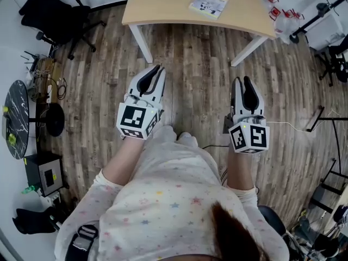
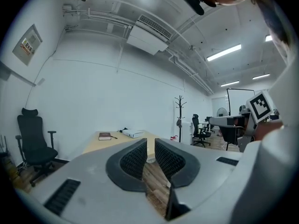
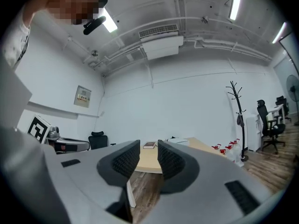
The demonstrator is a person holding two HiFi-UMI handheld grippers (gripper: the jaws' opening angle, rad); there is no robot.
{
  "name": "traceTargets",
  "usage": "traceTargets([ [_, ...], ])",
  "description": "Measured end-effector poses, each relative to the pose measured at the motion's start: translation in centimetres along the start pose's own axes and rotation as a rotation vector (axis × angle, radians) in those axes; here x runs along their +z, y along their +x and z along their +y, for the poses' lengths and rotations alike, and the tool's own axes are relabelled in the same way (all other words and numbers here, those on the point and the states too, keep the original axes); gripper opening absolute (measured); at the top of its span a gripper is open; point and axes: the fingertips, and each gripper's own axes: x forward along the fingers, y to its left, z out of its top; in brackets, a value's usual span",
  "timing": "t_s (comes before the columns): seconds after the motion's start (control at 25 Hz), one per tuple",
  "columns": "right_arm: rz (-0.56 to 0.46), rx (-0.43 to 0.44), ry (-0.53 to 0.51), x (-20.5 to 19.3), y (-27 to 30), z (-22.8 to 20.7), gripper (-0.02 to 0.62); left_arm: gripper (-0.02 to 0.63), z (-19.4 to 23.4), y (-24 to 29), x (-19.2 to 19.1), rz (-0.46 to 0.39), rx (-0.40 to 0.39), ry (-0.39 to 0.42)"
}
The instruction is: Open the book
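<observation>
A pale wooden table [image 1: 163, 4] stands ahead of me across the wood floor. On it lies a closed book with a white and yellow cover [image 1: 209, 2]. In the left gripper view a dark brown closed book [image 2: 104, 136] lies further back on the table, next to a flat white item [image 2: 133, 134]; the right gripper view shows the same brown book [image 3: 149, 145]. My left gripper [image 1: 156, 68] is held level in front of the person, well short of the table, jaws shut and empty. My right gripper [image 1: 242, 80] is level beside it, with a narrow empty gap between its pads.
A black office chair [image 1: 54, 15] stands left of the table, and a round dark side table [image 1: 15, 118] with gear is at the far left. Red-capped bottles [image 1: 280, 12] sit by the table's right leg. A coat stand [image 3: 237, 115] and a white floor cable [image 1: 288, 125] are on the right.
</observation>
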Motion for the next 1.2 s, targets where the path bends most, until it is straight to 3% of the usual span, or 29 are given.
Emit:
traceTargets([
  [0.12,0.009,0.016,0.009,-0.3,0.4,-1.2,0.145,0.113,-0.4,0.8,-0.2,0.002,0.015,-0.015],
  [0.28,0.008,0.013,0.025,-0.5,1.1,-3.0,0.206,0.169,-0.6,1.9,-0.4,0.013,0.041,-0.02],
  [0.4,0.005,0.011,0.037,-0.4,2.3,-3.7,0.237,0.182,-0.2,3.0,-0.3,0.016,0.046,-0.019],
  [0.68,0.017,0.009,0.025,-0.7,7.6,-5.0,0.24,0.189,2.9,8.4,-0.2,0.004,0.039,-0.027],
  [1.2,0.026,-0.051,0.007,-0.1,22.8,-8.3,0.24,0.236,12.5,22.2,1.7,0.005,-0.024,-0.004],
])
